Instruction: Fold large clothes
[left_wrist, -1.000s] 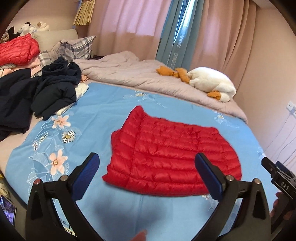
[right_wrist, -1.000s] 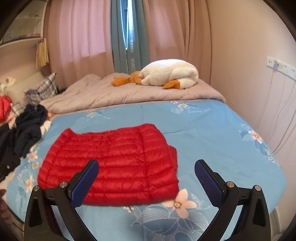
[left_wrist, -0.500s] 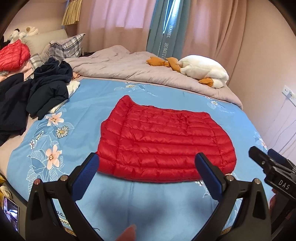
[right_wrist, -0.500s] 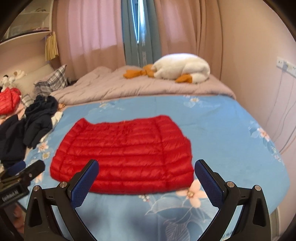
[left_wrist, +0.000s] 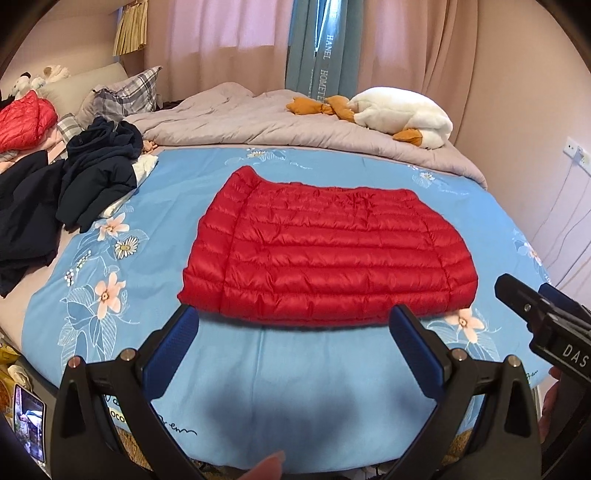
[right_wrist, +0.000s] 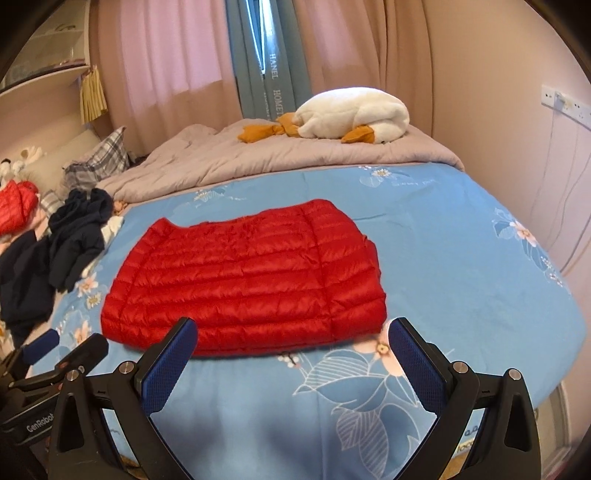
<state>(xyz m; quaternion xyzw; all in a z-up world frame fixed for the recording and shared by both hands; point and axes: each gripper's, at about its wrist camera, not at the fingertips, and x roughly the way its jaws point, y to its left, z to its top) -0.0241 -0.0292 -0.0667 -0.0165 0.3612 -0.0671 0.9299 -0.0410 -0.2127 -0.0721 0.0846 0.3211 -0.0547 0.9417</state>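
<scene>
**Red puffer is flat, lining up the next fold**

So my left gripper and right gripper are both spread wide with nothing in them, hovering over the near strip of the blue floral bedsheet. The red down jacket sits mid-frame in both views, lying flat as a rough rectangle, near hem just beyond my fingertips.

My guess is the next move is another fold. If so, I'd pinch the two near corners: left one at lower left of the jacket, right one at its lower right. Puffy nylon is slippery and springs back, so I'd bite deep enough to catch every layer, lift both sides together, and lay it down slowly so trapped air doesn't shove the edges crooked.

Room-wise I'm fine. Bare sheet all round the jacket, lots to the right of frame. The dark navy clothes pile is at left, well apart. The grey duvet and plush goose sit along the top of frame, out of the way.
</scene>
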